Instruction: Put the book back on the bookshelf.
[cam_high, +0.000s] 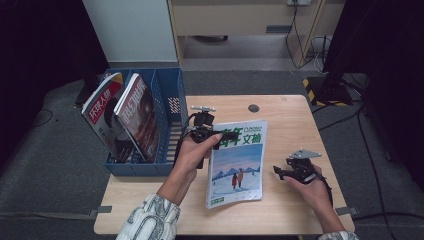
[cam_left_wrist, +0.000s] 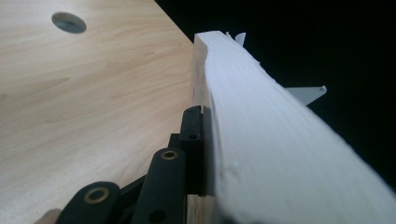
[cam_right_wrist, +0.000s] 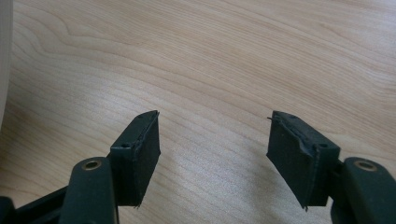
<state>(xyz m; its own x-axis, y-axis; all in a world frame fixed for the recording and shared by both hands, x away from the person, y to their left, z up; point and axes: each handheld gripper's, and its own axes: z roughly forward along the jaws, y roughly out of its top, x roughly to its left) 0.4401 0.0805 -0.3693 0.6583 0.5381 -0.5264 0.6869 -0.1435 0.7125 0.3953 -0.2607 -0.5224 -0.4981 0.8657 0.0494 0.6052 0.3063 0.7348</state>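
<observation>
Nearest me in the high view are my two forearms, coming up from the near edge of the table (cam_high: 280, 107). I take the magazine (cam_high: 236, 165) as my landmark. It lies roughly mid-table, cover up, with a snowy scene and green lettering; its long axis runs from the near edge toward the far edge, leaning slightly right as it goes away, and the title end points to the far side. Its far left corner looks raised off the wood, though I cannot tell how far.

Left of the magazine, hanging over the table's left edge, stands the blue file rack (cam_high: 172, 107), the largest thing after the table, with two magazines (cam_high: 122, 117) leaning in it, spines down and covers tilted left.

My left gripper (cam_high: 220, 135) sits at the magazine's far left corner and is clamped on it: in the left gripper view one black jaw presses flat against the white page block (cam_left_wrist: 280, 140), the pages running away from the camera.

My right gripper (cam_high: 280, 172) rests just right of the magazine's near half, apart from it. In the right gripper view its pads (cam_right_wrist: 140, 149) stand parted over bare wood with nothing between them, and a pale strip of the magazine's edge shows at the left border
</observation>
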